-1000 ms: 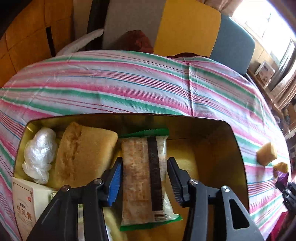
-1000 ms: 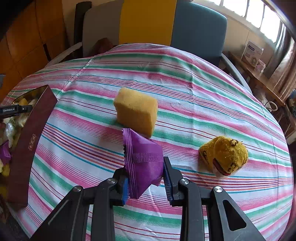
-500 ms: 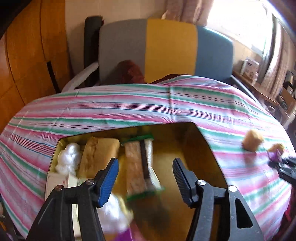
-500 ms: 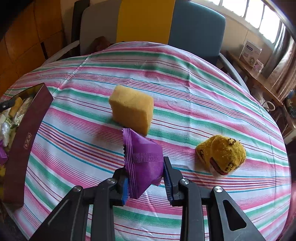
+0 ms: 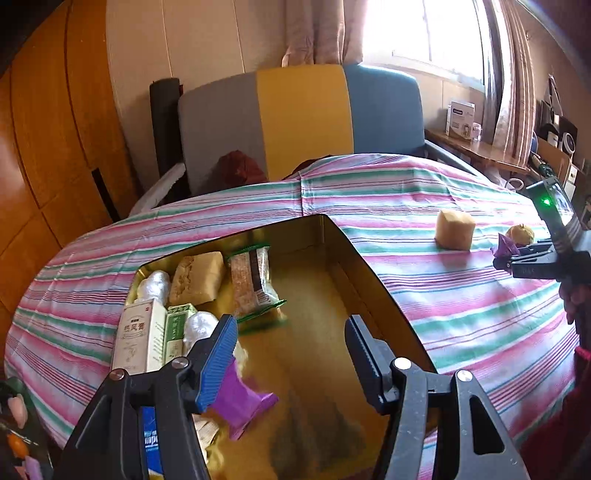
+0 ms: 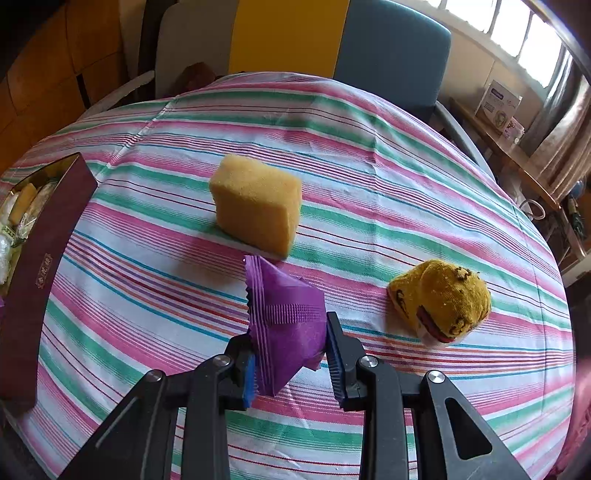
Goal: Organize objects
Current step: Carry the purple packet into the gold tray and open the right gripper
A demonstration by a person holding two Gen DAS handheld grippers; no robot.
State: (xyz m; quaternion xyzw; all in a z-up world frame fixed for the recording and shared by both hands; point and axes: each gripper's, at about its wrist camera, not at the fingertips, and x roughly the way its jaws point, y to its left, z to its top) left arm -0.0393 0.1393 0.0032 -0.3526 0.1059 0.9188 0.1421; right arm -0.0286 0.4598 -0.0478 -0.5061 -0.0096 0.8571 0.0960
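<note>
Daylight pours in through the window (image 5: 417, 33) at upper right, blowing it out to white glare in the left wrist view. The striped tablecloth (image 6: 369, 155) is bright and evenly lit; the yellow sponge (image 6: 256, 208) casts a soft shadow towards the camera. The gold tin (image 5: 332, 314) interior looks smeared and blurred near the bottom. Both fisheye views bend the room strongly and darken at the corners.
</note>
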